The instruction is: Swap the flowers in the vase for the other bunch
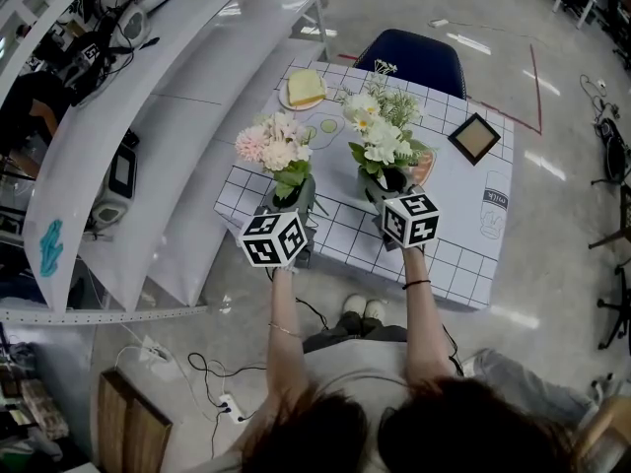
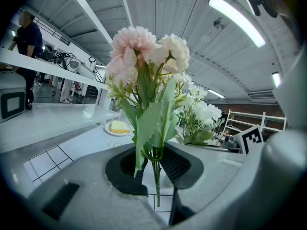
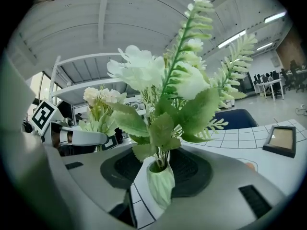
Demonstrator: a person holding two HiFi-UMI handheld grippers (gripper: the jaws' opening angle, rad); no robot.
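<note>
My left hand-held gripper (image 2: 153,164) pinches the pink bunch (image 2: 144,47) by its stems, up off the tabletop (image 1: 463,235), so the blooms stay safe. My right hand-held gripper (image 3: 160,169) sits loose around the vase (image 3: 160,186) by the near edge. The white bunch (image 3: 158,75) is in the vase.

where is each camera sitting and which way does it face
Head view: on the person's head, looking steeply down at the checked table; forearms, hair, left gripper and right gripper show.
Left gripper view: rides the left gripper, looks along its fingers at the pink bunch they clamp.
Right gripper view: rides the right gripper, looks along its spread fingers at the vase of white flowers between them.
Shared: each gripper view catches the other's bunch.
</note>
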